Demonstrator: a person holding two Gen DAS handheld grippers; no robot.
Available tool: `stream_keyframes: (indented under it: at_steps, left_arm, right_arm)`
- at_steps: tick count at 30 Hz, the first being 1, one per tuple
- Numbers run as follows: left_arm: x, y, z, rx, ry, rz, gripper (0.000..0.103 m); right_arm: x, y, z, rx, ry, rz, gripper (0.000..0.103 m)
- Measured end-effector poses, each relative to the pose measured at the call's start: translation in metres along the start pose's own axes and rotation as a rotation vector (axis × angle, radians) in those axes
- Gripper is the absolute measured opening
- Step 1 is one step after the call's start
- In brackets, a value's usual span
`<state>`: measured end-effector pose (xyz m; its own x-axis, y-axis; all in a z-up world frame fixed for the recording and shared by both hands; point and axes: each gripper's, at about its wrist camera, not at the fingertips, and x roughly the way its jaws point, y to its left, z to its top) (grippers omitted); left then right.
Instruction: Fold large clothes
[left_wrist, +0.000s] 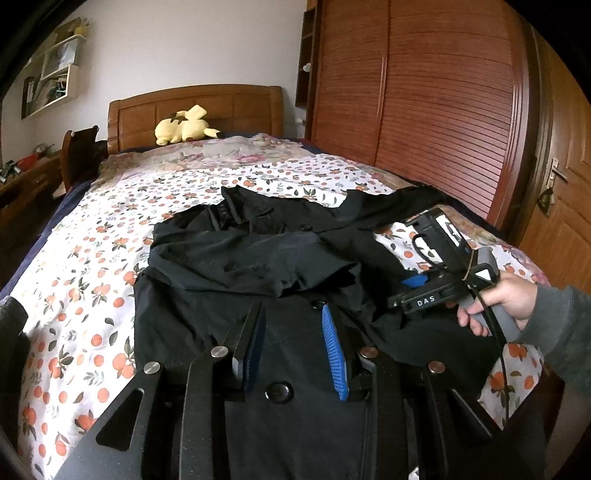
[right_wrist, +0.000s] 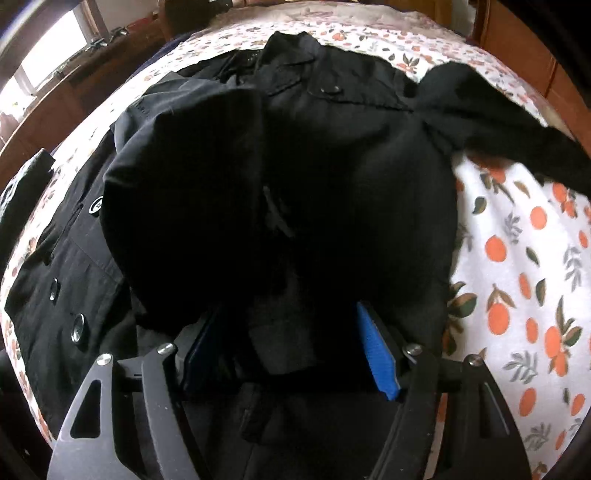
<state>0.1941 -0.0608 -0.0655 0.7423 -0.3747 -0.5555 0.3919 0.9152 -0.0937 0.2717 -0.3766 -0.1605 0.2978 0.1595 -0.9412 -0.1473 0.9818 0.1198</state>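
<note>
A large black button-front coat (left_wrist: 258, 266) lies spread on the bed's white sheet printed with oranges (left_wrist: 92, 266), its long axis running up the bed: collar toward the wooden headboard (left_wrist: 195, 107), hem toward the foot. One sleeve is folded across the chest; the other trails out sideways from the shoulder, on the side away from the desk. The left gripper (left_wrist: 293, 332) hovers over the coat's lower front, well short of the headboard, its blue-padded jaws apart with only a button row below them, nothing pinched. The right gripper (right_wrist: 288, 347), held in a grey-sleeved hand (left_wrist: 506, 299), points steeply down at the coat's side, jaws standing wide with dark cloth between them, the pads not pressing it.
</note>
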Motion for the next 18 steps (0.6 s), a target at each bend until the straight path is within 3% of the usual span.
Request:
stream_keyframes:
  at_steps: [4,6,8,14,18]
  left_arm:
    - [0.001,0.001,-0.001,-0.012,0.004,0.006,0.033]
    - [0.001,0.0,-0.001,-0.019,0.006,0.006,0.033]
    - [0.001,0.001,0.0,-0.03,0.005,-0.001,0.033]
    - [0.0,0.001,-0.002,-0.029,0.005,0.014,0.033]
    - [-0.002,0.002,-0.003,-0.035,0.007,0.018,0.033]
  right_arm:
    - [-0.003,-0.006,-0.005,0.028,-0.008,0.026,0.072]
    - [-0.006,-0.006,-0.007,0.03,-0.016,0.042,0.063]
    - [-0.011,0.0,-0.008,0.017,-0.03,0.07,0.045]
    - [-0.046,0.031,-0.014,-0.036,-0.136,0.083,0.017]
    - [-0.084,0.054,-0.02,-0.055,-0.232,0.118,0.012]
